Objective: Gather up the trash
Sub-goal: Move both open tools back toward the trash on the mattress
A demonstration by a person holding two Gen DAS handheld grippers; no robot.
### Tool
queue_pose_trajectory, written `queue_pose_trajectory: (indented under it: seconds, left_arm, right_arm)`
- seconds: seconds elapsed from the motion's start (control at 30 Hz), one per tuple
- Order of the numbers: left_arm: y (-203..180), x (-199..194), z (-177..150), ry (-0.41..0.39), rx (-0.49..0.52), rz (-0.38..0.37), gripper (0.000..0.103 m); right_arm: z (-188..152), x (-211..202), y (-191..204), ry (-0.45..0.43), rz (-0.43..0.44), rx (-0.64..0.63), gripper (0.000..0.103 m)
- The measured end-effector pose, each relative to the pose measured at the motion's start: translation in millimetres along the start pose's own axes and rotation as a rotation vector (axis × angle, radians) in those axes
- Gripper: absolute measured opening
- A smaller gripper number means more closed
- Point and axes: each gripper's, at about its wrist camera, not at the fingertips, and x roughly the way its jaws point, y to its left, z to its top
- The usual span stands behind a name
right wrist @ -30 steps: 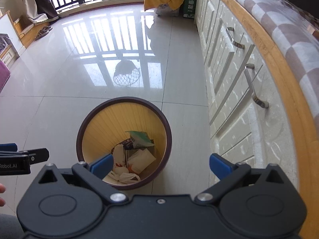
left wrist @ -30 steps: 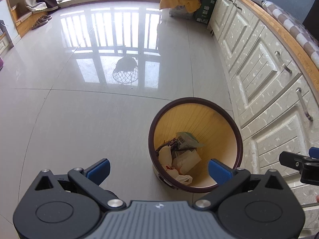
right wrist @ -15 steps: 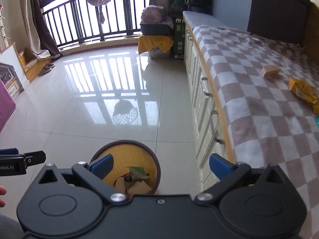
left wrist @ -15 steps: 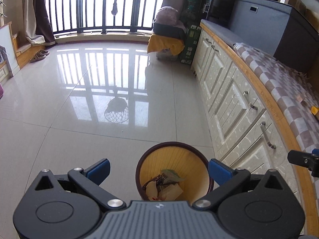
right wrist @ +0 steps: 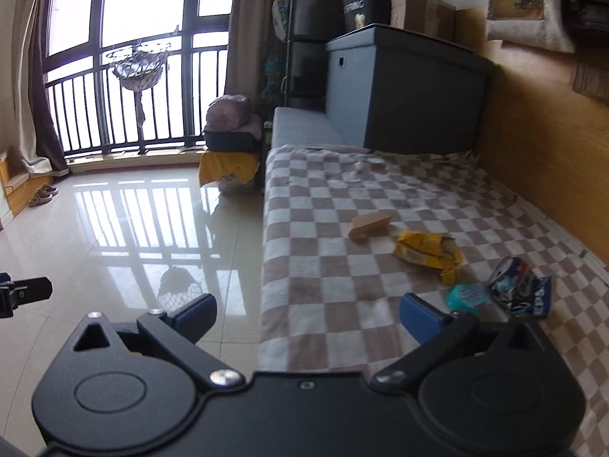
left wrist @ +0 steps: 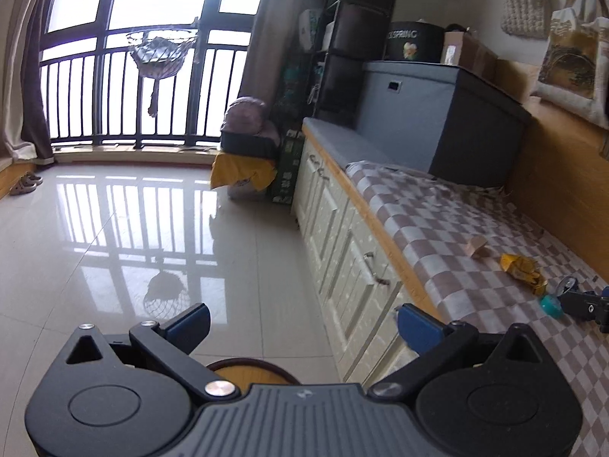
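We saw a wide glossy tiled floor (left wrist: 114,236) running to a far window with black railings (left wrist: 114,87); along the right stood a long row of cream cabinets (left wrist: 342,251) topped by a brown-and-white checked cloth (right wrist: 342,228), with a grey-blue box (right wrist: 399,87) at its far end; the trash lay on that cloth, toward its near right part. Largest among it was a crumpled yellow snack wrapper (right wrist: 426,251); just right and nearer sat a crushed blue-and-white packet (right wrist: 521,289), with a small teal plastic piece (right wrist: 466,297) touching or just beside it, we could not tell which; farther left lay a tan cardboard scrap (right wrist: 369,224), apart from the wrapper. Only the dark rim of a round bin with a yellow inside (left wrist: 251,367) showed on the floor, directly behind the left gripper (left wrist: 302,323); its blue-padded jaws stood wide apart and held nothing. The right gripper (right wrist: 308,314) hung over the near edge of the cloth, jaws likewise spread wide and empty, the right finger (right wrist: 422,318) near the teal piece but not touching it.
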Motion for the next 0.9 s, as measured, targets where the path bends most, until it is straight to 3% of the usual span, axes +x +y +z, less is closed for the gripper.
queue_pose_trajectory:
  seconds: [0.17,0.4,0.53,0.7,0.77,0.9]
  left_arm:
    - [-45.3,11.5,4.1,-0.066,0.064,-0.097,0.103]
    - [-107.5,46.0,3.7,-0.114,0.188,-0.231,0.103]
    - [-132.9,72.7,6.6,-0.081,0.232,-0.285,0.103]
    - [-153.8,103.0,15.7,-0.107,0.25,-0.334,0.103]
    - [-160.6,116.2,22.6,-0.124,0.263,-0.339,0.103]
    - [-172.7,144.8,33.7,-0.133,0.254,-0.361,0.103]
  right_arm:
    - [-3.4,-4.5,-43.1,-0.07,-0.106,0.004,0.103]
    - [-21.8,24.1,-93.6,-0.06,-0.261,0.042,0.103]
    - [-33.7,51.0,-113.8,-0.036,-0.263,0.093,0.103]
    - [-36.2,81.7,-127.8,-0.036,-0.284,0.148,0.102]
    - [-34.2,94.4,-133.5,-0.037,-0.295,0.175,0.09]
    - [-33.3,118.5,-142.3,-0.02,-0.31,0.198,0.087]
